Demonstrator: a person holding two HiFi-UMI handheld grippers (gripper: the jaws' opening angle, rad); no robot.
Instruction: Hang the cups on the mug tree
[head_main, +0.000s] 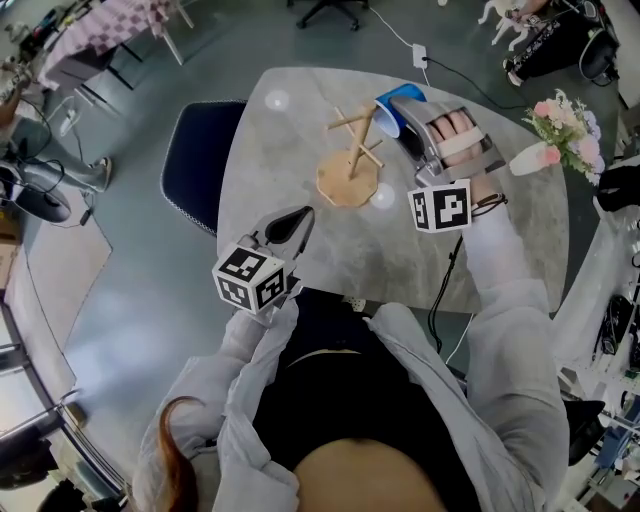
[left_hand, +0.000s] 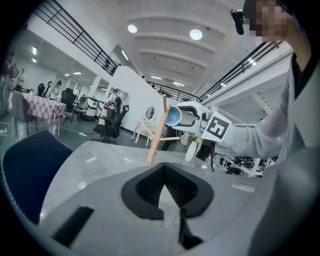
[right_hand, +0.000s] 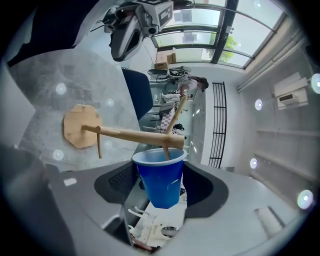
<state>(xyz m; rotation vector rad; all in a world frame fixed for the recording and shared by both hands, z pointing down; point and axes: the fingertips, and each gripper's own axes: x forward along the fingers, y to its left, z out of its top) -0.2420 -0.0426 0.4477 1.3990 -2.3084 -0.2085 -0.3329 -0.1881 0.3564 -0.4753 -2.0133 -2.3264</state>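
The wooden mug tree (head_main: 352, 152) stands mid-table on its round base (head_main: 346, 184). My right gripper (head_main: 402, 118) is just right of its top, shut on a blue cup (head_main: 388, 106). In the right gripper view the blue cup (right_hand: 162, 177) sits between the jaws of my right gripper (right_hand: 162, 171), its mouth facing the mug tree (right_hand: 131, 134), and one thin peg (right_hand: 166, 150) reaches into the mouth. My left gripper (head_main: 298, 218) hovers near the table's front edge, shut and holding nothing. From the left gripper (left_hand: 164, 168) view, the mug tree (left_hand: 158, 134) and the blue cup (left_hand: 173, 116) are ahead.
The grey table (head_main: 300, 265) has a dark blue chair (head_main: 198, 160) at its left side. A white vase of pink flowers (head_main: 556, 135) stands at the right edge. A black cable (head_main: 445, 285) hangs over the front edge near my right sleeve.
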